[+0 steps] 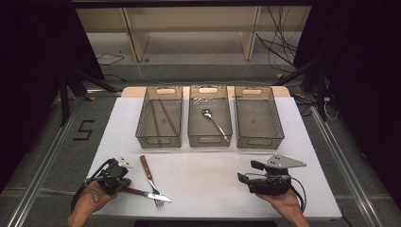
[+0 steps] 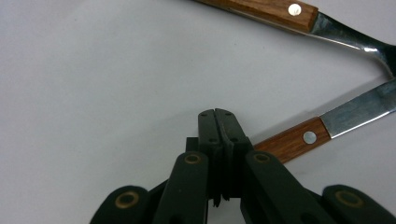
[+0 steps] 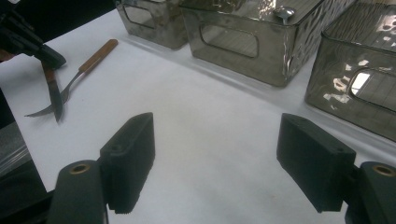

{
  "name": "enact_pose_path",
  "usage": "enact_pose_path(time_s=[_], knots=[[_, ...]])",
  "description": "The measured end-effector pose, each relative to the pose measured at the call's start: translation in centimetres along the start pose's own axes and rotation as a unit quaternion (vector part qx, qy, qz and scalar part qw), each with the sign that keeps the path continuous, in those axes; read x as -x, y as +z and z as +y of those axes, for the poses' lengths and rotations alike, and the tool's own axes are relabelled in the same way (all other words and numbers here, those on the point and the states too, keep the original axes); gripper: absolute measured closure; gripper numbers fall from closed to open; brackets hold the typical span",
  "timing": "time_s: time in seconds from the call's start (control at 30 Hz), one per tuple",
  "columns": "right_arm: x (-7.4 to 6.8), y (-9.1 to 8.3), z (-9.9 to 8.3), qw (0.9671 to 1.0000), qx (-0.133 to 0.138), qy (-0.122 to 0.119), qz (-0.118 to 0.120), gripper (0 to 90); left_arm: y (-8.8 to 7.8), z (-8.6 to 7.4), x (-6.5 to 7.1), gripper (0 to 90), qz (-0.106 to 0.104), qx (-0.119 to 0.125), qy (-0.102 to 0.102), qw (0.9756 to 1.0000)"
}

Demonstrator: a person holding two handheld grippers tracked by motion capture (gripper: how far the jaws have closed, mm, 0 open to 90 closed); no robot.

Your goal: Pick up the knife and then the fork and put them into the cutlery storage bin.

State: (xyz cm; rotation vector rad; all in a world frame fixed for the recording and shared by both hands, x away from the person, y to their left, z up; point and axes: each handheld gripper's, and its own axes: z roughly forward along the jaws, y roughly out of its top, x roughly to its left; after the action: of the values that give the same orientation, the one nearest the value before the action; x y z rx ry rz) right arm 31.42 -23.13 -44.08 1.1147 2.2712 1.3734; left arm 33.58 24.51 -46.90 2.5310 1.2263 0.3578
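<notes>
White bench (image 1: 213, 175) seen from above, with 3 smoked, see-through bins in a row along its far half. The left bin (image 1: 160, 117) holds 2 thin brown sticks (image 1: 163, 116) lying lengthwise; the middle bin (image 1: 210, 116) holds a metal spoon (image 1: 213, 121) with its bowl toward the far end; the right bin (image 1: 258, 117) has a ribbed floor. Each bin has a cut-out handle slot in its near wall.

Near the bench's front-left corner lie a wooden-handled fork (image 1: 151, 179) and a wooden-handled knife (image 1: 147, 194). The fork runs from its handle, farther from the person, down to tines near the front edge; the knife lies almost crosswise, blade pointing right, and the 2 cross near the fork's tines.

The left gripper (image 1: 124, 182) sits low over the knife's handle end. In the left gripper view its fingers (image 2: 219, 126) are clenched pad against pad with nothing between them; the knife handle (image 2: 294, 142), with 1 bright rivet, lies just to the right of the tips, and whether it touches them cannot be told. The fork's handle (image 2: 271, 10) crosses the top of that view.

The right gripper (image 1: 244, 178) rests in the person's hand near the front-right of the bench, well apart from the cutlery, pointing left. In the right gripper view its fingers (image 3: 128, 158) are released and stand wide apart over bare bench, with the bins beyond them.
</notes>
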Motion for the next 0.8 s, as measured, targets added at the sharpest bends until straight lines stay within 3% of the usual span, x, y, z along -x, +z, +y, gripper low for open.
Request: enact_pose_path(time_s=[0.57,0.77,0.8], knots=[[-0.1,0.1,0.0,1.0,-0.002,0.001,0.002,28.7,-0.1,0.0,-0.1,84.6,0.001,0.003,0.011,0.9999],[0.0,0.1,0.0,1.0,-0.001,0.001,0.002,28.7,-1.3,0.5,0.0,74.7,-0.011,0.017,0.029,0.9994],[0.0,0.1,0.0,1.0,0.0,0.001,0.002,28.7,-1.6,0.5,0.0,63.0,-0.016,0.015,0.038,0.999]])
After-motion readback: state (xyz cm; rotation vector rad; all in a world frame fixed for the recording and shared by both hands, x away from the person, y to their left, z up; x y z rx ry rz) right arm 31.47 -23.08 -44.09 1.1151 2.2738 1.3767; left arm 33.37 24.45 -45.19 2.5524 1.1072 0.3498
